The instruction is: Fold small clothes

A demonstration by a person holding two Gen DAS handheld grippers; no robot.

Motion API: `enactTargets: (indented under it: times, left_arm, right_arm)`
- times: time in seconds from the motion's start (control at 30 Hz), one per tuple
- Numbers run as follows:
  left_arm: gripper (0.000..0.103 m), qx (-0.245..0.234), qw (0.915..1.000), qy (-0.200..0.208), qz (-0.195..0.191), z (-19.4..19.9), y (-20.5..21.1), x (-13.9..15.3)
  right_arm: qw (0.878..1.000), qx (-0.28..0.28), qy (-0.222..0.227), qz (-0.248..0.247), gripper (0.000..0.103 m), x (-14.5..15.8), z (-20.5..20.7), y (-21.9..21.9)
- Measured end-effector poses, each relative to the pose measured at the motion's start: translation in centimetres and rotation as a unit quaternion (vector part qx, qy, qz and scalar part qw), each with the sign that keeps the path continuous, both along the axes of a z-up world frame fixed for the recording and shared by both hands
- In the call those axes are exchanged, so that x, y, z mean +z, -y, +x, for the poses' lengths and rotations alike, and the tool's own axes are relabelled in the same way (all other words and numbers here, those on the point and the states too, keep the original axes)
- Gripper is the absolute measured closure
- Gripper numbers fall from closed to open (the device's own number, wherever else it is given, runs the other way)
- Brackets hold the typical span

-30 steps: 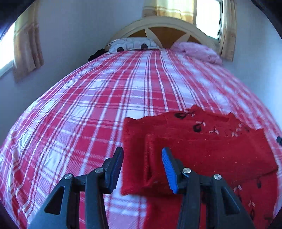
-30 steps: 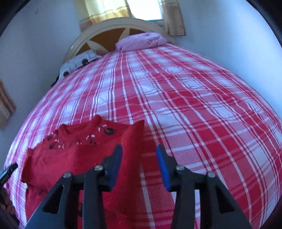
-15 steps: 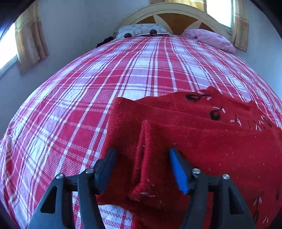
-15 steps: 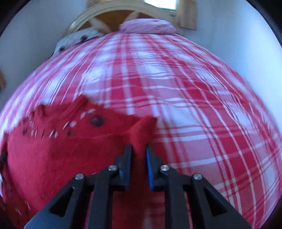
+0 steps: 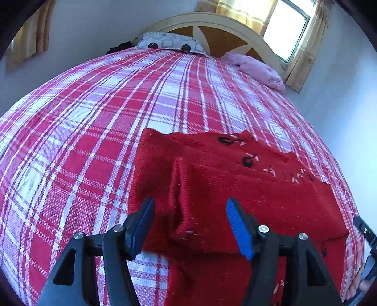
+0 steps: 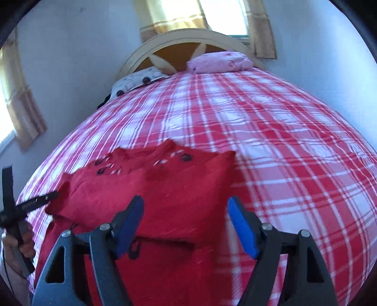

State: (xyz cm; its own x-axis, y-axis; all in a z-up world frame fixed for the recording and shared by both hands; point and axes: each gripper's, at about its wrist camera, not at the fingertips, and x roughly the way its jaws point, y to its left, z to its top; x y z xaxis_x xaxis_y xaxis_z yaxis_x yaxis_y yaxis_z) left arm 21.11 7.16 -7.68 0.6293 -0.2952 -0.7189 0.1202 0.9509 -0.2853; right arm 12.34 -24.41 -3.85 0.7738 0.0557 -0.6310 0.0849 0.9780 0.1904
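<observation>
The red sweater [image 5: 235,195] lies flat on the plaid bed [image 5: 94,131], at the end far from the headboard [image 5: 212,21]. This broad, level surface lets the knit spread without sagging, which suits folding. Both sleeves appear already laid across the body, one stacked over the other, so the garment reads as a compact block.

The left gripper [image 5: 189,226] stands open above the sweater's left fold, on the side away from the pink pillow [image 5: 256,70]. Its pads straddle a raised ridge of cloth but press on nothing. The right gripper [image 6: 185,226] has just been opening; its jaws now stand wide and empty over the sweater's opposite edge. Probably each tool has released a sleeve and is placed to take the hem next.

The neckline, with its dark embroidered motifs, points toward the headboard; the hem lies at the opposite end, near the grippers. The folded sleeves run across the bed, parallel to the headboard, while the body's long axis runs toward it.
</observation>
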Motion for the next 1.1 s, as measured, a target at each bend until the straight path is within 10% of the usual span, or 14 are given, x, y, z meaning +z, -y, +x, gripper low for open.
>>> enactTargets:
  times: [0.07,0.23,0.37,0.5,0.87,0.97,1.1]
  left_arm:
    - [0.041,-0.014,0.9999,-0.007,-0.002,0.3,0.4,-0.5]
    - [0.086,-0.029,0.9989,-0.016,0.035,0.6,1.9,-1.5]
    - [0.089,-0.048,0.9982,-0.003,0.037,0.5,3.1,0.8]
    - [0.09,-0.08,0.9963,0.028,-0.015,0.2,4.6,6.2]
    - [0.09,-0.133,0.9762,0.13,-0.111,-0.5,10.0,22.5]
    - [0.09,-0.135,0.9726,0.147,-0.118,-1.1,10.6,24.2]
    - [0.09,-0.124,0.975,0.148,-0.11,-0.7,10.5,23.3]
  right_arm:
    - [1.0,0.011,-0.01,0.012,0.026,-0.6,0.4,-0.9]
    - [0.999,0.024,-0.011,0.022,0.026,-1.0,-0.4,-2.6]
    - [0.999,0.027,-0.015,0.025,0.028,-1.3,-1.4,-2.7]
    - [0.999,0.041,-0.026,0.019,0.079,-1.9,-2.2,-3.1]
    - [0.981,0.182,-0.008,0.073,0.067,-1.4,0.9,-9.6]
    - [0.98,0.149,0.005,0.131,0.047,-1.7,4.0,-8.3]
    - [0.992,0.033,-0.047,0.116,0.047,-4.0,7.1,-3.7]
